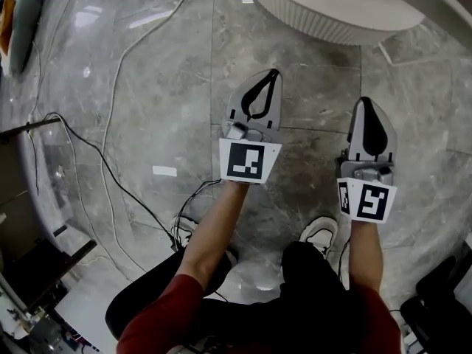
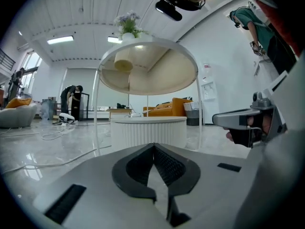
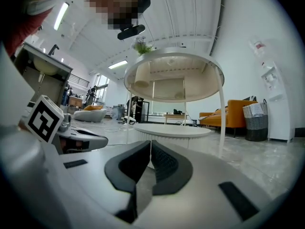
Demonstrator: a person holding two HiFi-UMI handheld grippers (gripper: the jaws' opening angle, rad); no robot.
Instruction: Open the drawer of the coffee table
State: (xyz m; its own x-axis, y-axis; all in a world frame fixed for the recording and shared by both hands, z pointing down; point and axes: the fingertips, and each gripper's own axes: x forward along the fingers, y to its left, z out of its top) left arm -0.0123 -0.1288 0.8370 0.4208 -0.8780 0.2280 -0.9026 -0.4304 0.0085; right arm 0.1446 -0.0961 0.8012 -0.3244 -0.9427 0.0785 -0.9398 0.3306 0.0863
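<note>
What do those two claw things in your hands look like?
Each one is smooth and light grey, shaped like a pointy shoe. The left claw and the right claw have black rubbery pads with a bumpy texture inside. Behind each sits a white cube printed with black square patterns. The person's sleeves are red.

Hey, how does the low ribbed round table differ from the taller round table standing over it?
The low ribbed table sits on the floor as a solid fluted drum; the taller table stands on thin legs. A plant stands on the taller table, none on the low ribbed table. Both are round and pale.
</note>
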